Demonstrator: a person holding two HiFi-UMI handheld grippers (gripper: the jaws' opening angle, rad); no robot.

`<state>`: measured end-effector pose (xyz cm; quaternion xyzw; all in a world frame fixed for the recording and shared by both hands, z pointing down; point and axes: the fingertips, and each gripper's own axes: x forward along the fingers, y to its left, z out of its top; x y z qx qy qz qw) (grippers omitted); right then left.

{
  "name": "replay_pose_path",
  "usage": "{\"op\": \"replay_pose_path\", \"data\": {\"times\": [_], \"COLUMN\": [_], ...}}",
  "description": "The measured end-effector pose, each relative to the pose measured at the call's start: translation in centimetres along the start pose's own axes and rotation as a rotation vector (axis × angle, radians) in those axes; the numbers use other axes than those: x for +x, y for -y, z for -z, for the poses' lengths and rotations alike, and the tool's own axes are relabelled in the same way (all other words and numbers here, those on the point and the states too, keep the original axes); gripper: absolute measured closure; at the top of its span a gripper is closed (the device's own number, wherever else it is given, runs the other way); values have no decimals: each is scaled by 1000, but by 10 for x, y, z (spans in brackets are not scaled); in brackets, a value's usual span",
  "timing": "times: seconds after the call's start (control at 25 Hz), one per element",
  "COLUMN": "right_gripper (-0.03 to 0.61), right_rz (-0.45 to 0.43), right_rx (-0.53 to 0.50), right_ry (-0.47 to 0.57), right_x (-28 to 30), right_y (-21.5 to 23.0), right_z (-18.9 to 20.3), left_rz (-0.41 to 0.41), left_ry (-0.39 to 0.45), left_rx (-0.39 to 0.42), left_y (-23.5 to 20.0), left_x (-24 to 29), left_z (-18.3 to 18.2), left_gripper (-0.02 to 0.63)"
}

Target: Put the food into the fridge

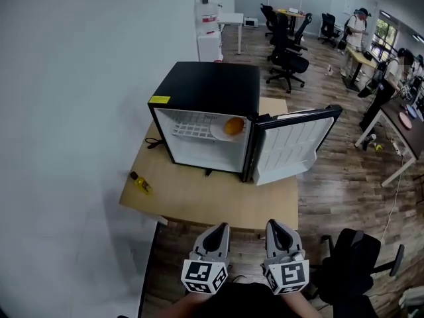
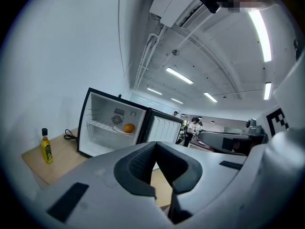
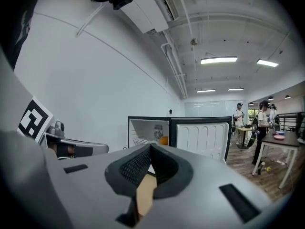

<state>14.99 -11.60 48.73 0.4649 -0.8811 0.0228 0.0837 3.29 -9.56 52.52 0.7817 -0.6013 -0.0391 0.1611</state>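
**Both tools closed and empty, orange on the fridge shelf**

Left tool [image 1: 217, 228] and right tool [image 1: 279, 224] sit side by side at the near edge of the light wooden tabletop [image 1: 199, 197]. I see each pair of jaws pressed together with nothing between them. The round orange fruit [image 1: 232, 126] lies on a white plate [image 1: 217, 132] on the wire shelf inside the black mini fridge [image 1: 205, 88]. Its white-lined door [image 1: 291, 148] stands wide open to the right. A small yellow bottle [image 1: 141, 183] is at the tabletop's left edge, well apart from the fridge.
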Motion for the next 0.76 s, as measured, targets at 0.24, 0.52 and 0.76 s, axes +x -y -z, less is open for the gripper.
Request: {"op": "replay_pose_path", "data": {"times": [0.24,0.52,0.76], "right_gripper": [518,518,518], "right_rz": [-23,-31,-18], "right_rx": [2,12,15], "right_ry": [13,32,34], "right_x": [-11,-26,-29], "right_y": [5,12,18], "right_z": [0,-1,1], "left_rz": [-10,-14,-4], "left_ry": [8,7,-3], "left_rx": [25,48,57], "left_y": [17,36,43], "left_x": [1,-1,3], "left_z": [-2,-1,1], "left_gripper": [598,598,598]}}
